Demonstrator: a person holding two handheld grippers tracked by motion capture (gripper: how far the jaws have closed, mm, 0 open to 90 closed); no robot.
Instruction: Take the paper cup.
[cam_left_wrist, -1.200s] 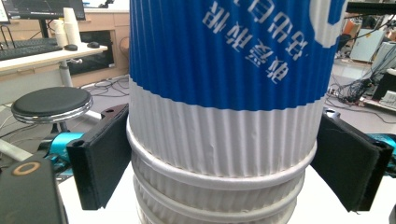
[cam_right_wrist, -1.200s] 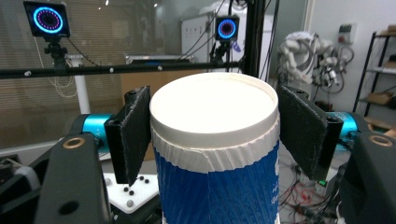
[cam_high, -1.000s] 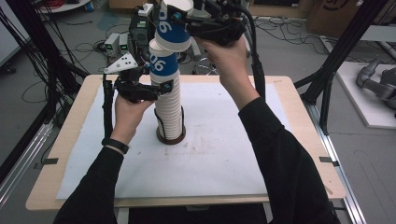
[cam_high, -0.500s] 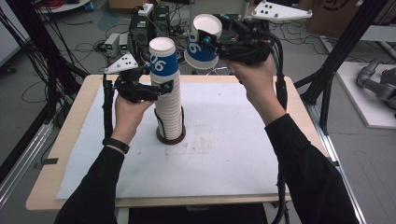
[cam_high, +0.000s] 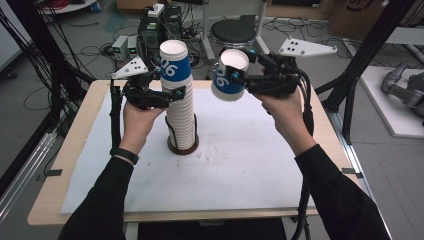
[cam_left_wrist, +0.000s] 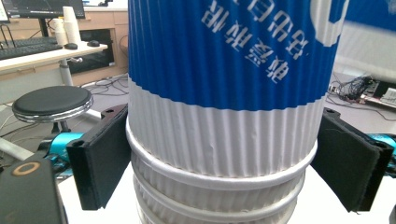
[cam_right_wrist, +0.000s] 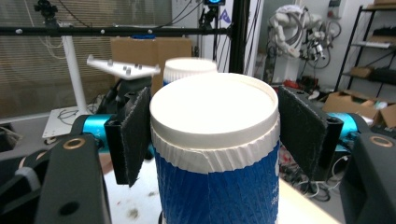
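**High view: one cup held aloft beside the stack**

High view shows a tall stack (cam_high: 180, 110) of ribbed paper cups standing upright on a dark round base (cam_high: 182, 148), on a white sheet (cam_high: 250, 165) that covers the wooden tabletop (cam_high: 80, 130). The cups are white and corrugated, with a blue printed band near the top; thin rolled rims show where one sits in the next.

The left tongs (cam_high: 170, 95) clasp the stack high up, just under the blue band of the top cup. In the left gripper view both black padded jaws lie against the ribbed white wall on either side, spread as wide as the cup. The left hand (cam_high: 137, 117) reaches up from below, forearm in a black sleeve, a dark band at the wrist.

The right tongs (cam_high: 235, 80) grip a single cup (cam_high: 229, 76), held in the air to the right of the stack and apart from it, tilted with its white inside showing. In the right gripper view the jaws press its sides just below the rim. The right hand (cam_high: 285, 107) is raised above the tabletop.
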